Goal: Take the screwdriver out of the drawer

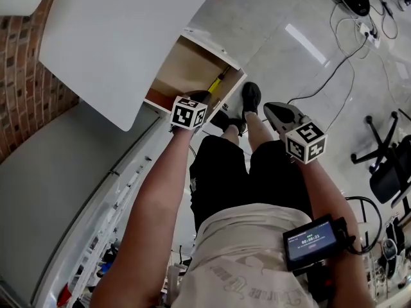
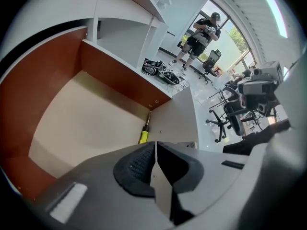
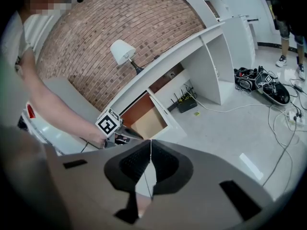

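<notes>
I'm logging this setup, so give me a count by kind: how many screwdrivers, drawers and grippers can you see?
screwdriver: 1
drawer: 1
grippers, the left gripper and the right gripper: 2
total: 4

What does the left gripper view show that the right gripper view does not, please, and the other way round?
Only the left gripper view shows the screwdriver, lying along the right wall of the drawer near its far corner, and office chairs beyond. Only the right gripper view shows the brick wall, a lamp and the left gripper at the drawer. Both show the open drawer.
</notes>
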Motion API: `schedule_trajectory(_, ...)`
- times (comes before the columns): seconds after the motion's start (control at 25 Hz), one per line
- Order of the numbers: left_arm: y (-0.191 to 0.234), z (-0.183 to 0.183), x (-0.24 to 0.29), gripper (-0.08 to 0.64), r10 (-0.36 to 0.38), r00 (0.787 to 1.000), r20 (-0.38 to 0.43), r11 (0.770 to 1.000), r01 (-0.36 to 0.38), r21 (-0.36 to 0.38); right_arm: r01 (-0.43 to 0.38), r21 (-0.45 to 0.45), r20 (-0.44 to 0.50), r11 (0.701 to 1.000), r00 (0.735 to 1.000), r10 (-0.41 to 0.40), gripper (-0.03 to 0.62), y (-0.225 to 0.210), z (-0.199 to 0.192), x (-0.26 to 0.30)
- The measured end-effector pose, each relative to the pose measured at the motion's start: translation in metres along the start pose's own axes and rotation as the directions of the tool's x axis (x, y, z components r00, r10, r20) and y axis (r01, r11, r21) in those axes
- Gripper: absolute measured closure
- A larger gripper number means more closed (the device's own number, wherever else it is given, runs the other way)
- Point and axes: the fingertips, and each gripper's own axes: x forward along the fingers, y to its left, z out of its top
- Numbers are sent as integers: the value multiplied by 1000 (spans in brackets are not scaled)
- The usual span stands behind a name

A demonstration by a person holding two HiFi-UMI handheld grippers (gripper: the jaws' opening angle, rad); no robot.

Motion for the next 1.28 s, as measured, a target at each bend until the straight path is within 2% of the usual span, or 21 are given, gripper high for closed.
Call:
schedule_trajectory(0.28,21,-11,40,549,-24,999,-43,997,27,77,37,47,-11,998,999,-37,585,-7,-37,10)
schedule_trajectory(0.52,22,11,62,537,-18,998,-64,990,27,140,52,81,-15,995,999,-51,584,-15,-53,5)
schedule_trajectory(0.76,20,44,86,490,-25,997,-69,979,38,198,67,102,-17,993,998,-65,584,-20,-64,1)
schedule_trajectory(0.96,15,55,105,472,-28,994,-103,968,53,244,85,124,-27,989,996,-82,584,-22,-78,-4)
schedule_trajectory(1.16,15,55,111,479,-3,988,-156,935,58,351,109,144,-27,984,994,-107,584,-29,-83,-11)
schedule_trajectory(1.28,16,54,112,486,40,985,-171,901,39,433,116,156,-21,981,993,-115,584,-32,-82,-12)
